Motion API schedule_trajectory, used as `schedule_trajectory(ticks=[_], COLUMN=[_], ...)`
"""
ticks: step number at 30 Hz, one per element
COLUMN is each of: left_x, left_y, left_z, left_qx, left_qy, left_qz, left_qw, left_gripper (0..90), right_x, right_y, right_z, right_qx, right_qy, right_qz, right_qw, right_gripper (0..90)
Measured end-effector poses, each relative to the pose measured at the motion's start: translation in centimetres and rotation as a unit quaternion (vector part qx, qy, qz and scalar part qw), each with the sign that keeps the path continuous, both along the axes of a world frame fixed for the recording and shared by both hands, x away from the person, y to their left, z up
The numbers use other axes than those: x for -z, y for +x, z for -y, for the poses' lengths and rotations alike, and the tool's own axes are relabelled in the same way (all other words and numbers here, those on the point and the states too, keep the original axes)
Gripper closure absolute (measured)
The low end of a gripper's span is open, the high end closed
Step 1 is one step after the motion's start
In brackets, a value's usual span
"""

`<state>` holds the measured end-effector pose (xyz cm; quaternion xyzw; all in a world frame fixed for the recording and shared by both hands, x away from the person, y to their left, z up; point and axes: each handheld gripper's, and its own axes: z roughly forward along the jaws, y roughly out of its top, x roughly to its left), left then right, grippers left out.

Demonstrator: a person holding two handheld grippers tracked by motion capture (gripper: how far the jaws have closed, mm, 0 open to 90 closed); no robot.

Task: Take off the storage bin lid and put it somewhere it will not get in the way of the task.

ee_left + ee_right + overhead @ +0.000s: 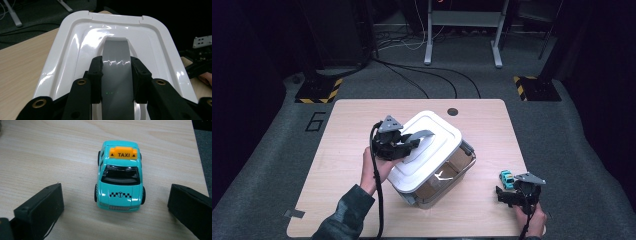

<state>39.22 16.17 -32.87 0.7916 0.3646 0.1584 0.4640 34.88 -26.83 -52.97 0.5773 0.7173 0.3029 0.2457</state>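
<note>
The toy taxi bears "TAXI" on its orange roof sign and a "T" on its hood.

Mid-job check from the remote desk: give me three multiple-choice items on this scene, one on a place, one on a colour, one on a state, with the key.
1. Where does the toy taxi stand?
A. inside the storage box
B. on the table ahead of the right gripper
C. on the floor

2. What colour is the sign on the taxi's roof?
A. orange
B. white
C. red

3. How does the left gripper stand?
A. open above the table
B. shut on the toy taxi
C. shut on the grey handle of the white lid

Key:
1 B, it sits on the table between the open jaws of the right gripper.
2 A, the TAXI sign is orange.
3 C, both jaws clamp the grey handle of the white lid.
</note>
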Motion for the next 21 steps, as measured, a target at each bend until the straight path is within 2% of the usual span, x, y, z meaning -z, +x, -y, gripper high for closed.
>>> schedule_trajectory(ticks=[12, 15, 21], left_x=[-0.7, -1.0, -1.0], left_y=[0.3, 0.1, 0.1], left_z=[-4.1, -5.6, -7.5], left_qx=[-0.050, -0.066, -0.090], left_qy=[-0.008, -0.009, -0.011], left_qz=[0.011, 0.017, 0.020], left_qw=[0.9986, 0.9976, 0.9957], left_gripper=[66.7, 66.6, 66.7], right_x=[0.0, 0.0, 0.0], right_y=[0.0, 0.0, 0.0], right_z=[0.0, 0.0, 0.0], right_qx=[0.001, 0.000, 0.001], right_qy=[0.000, 0.000, 0.000], right_qz=[0.000, 0.000, 0.000], right_qw=[1.0000, 1.0000, 1.0000], right_gripper=[0.0, 0.0, 0.0])
